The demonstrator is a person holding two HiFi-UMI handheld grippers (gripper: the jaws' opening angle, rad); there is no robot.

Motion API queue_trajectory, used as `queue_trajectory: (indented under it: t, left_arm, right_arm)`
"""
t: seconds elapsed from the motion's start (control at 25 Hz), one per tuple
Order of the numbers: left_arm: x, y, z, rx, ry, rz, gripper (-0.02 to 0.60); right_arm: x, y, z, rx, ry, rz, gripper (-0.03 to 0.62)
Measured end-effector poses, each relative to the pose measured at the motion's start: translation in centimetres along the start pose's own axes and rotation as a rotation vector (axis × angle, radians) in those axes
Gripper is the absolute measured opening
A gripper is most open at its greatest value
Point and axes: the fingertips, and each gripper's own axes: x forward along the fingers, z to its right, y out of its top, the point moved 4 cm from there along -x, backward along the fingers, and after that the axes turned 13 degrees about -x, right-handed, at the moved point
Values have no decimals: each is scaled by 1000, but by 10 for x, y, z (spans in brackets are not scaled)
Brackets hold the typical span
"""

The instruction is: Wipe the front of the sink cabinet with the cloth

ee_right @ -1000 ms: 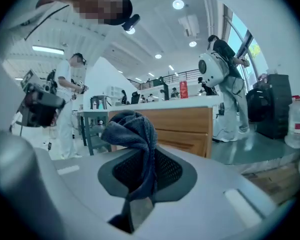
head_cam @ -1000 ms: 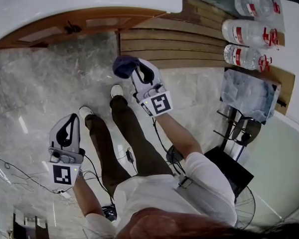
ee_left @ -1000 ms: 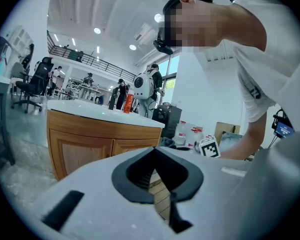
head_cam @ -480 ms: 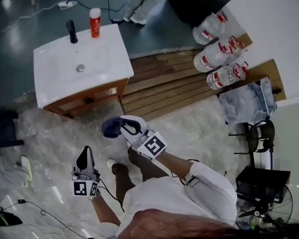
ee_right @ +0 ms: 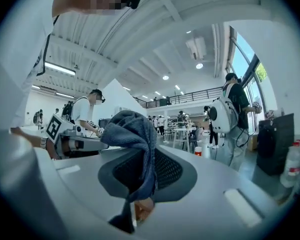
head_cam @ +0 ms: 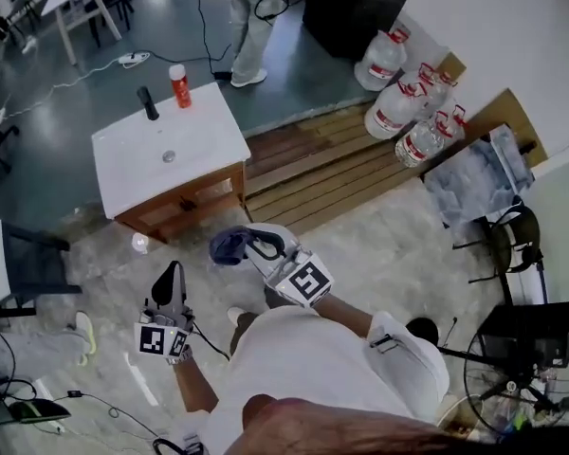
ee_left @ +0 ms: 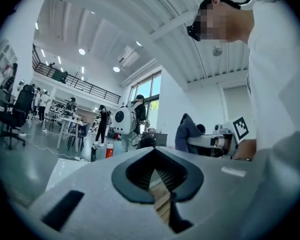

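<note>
I am standing on a pale marbled floor (head_cam: 398,245), looking down at a slatted wooden platform (head_cam: 322,173) lying near big water bottles (head_cam: 412,112) by a white wall (head_cam: 512,36).

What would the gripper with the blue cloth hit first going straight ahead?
Probably the front of the sink cabinet, with the cloth in the right gripper touching first; depth is unclear.
</note>
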Motion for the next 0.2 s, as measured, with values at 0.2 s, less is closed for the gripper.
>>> queue_trajectory:
  t: [0.2]
  left_arm:
    - [0, 3, 7, 42, -26, -37, -2]
  right_arm:
    - [-21, 4, 17, -4, -89, -12, 61]
